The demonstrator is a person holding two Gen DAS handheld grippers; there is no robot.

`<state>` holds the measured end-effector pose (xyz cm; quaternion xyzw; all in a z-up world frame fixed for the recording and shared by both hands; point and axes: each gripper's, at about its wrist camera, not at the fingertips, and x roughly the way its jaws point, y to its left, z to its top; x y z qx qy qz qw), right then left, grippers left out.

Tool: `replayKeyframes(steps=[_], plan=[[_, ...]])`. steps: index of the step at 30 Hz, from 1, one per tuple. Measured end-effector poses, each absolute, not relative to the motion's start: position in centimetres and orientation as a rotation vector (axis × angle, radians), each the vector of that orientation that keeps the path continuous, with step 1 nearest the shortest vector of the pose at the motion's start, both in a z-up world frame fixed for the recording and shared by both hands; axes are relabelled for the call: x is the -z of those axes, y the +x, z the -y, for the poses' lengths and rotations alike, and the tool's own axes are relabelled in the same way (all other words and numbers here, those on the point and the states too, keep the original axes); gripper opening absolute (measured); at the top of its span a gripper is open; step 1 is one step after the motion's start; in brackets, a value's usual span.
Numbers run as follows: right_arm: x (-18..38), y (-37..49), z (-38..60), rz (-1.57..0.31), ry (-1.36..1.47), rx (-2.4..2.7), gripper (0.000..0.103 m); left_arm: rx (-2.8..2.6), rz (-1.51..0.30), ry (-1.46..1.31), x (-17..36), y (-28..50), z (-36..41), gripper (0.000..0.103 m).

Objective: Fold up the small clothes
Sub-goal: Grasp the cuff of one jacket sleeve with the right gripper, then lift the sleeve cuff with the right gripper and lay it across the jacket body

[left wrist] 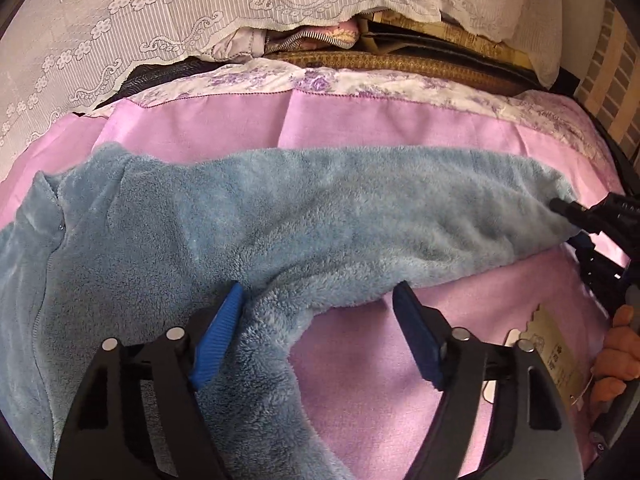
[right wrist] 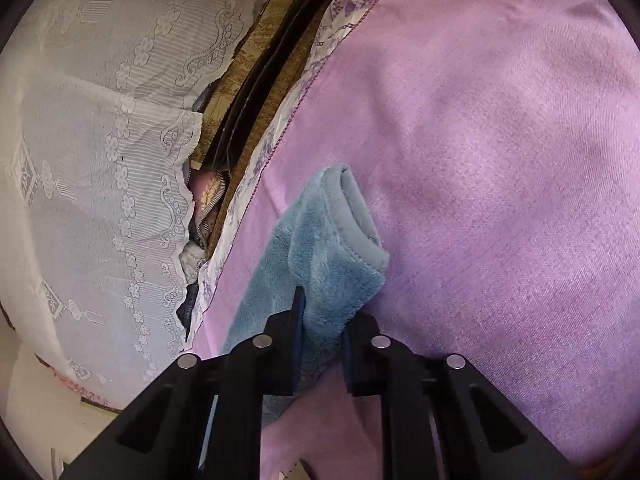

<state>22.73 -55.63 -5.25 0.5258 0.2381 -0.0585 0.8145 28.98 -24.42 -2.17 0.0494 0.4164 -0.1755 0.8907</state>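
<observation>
A fluffy light-blue garment [left wrist: 280,216] lies spread across the pink bedsheet [left wrist: 384,368], one long part reaching right and another running down towards me. My left gripper [left wrist: 320,300] is open, its blue pads on either side of the garment's fold, just above it. My right gripper [right wrist: 326,316] is shut on the garment's cuff end [right wrist: 340,240], which sticks out past its fingers; this gripper also shows at the right edge of the left wrist view [left wrist: 576,216].
White lace pillows [left wrist: 120,40] and stacked dark mats [left wrist: 400,60] lie along the far side of the bed. A paper tag [left wrist: 556,344] and the person's hand [left wrist: 616,352] are at the right. A floral sheet border [right wrist: 280,120] runs beside the pink area.
</observation>
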Motion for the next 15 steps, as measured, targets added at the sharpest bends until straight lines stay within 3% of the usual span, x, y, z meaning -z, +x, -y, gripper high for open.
replayKeyframes(steps=[3,6,15], plan=[[2.6,22.5,53.6,-0.476,1.013,0.083,0.015,0.409,-0.848,0.009,1.3,29.3,23.1,0.069],[-1.3,22.3,50.0,-0.436,0.856,0.016,0.015,0.423,-0.867,-0.072,0.8,30.1,21.8,0.078],[-6.5,22.2,38.4,-0.453,0.556,-0.17,0.016,0.47,-0.952,-0.236,0.9,32.9,19.6,0.079]])
